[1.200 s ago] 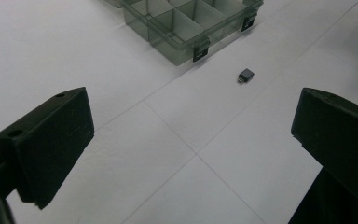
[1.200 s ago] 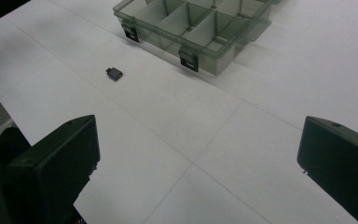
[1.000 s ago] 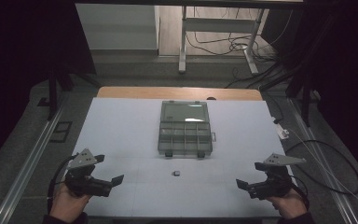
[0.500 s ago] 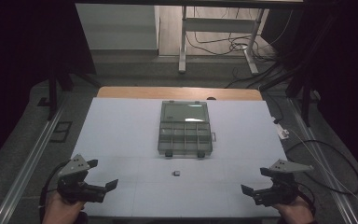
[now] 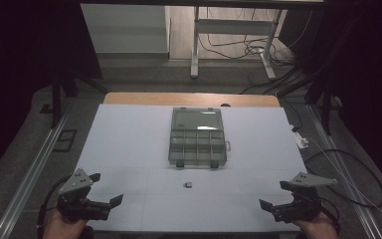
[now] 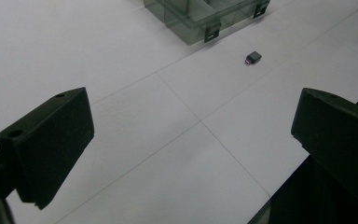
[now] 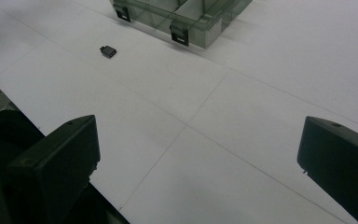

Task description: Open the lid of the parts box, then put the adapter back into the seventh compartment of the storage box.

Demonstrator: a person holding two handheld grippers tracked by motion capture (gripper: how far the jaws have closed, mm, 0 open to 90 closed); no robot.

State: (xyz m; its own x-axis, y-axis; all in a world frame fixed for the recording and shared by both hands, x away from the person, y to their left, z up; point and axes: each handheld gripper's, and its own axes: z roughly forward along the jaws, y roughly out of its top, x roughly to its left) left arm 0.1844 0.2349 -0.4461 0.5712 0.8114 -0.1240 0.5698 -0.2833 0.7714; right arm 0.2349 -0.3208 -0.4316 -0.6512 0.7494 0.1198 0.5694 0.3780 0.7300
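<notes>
While both claws hang wide apart and hold nothing, a small dark block (image 5: 188, 185) lies flat on the white worktop (image 5: 129, 149) just below the centre of the high view, alone and touched by nothing. It is a short, squarish piece, dark grey, with a faint pinkish tip at one end in the left gripper view (image 6: 252, 57); in the right gripper view (image 7: 107, 51) it sits at the upper left. Just above it in the high view stands a smoky clear plastic box (image 5: 198, 137) with its lid open and its tray split into small compartments, two black latches on the near edge. The left claw (image 5: 110, 205) sits at the lower left of the frame, the right claw (image 5: 271, 208) at the lower right, each held low over the near edge and angled inward, well apart from the block.
</notes>
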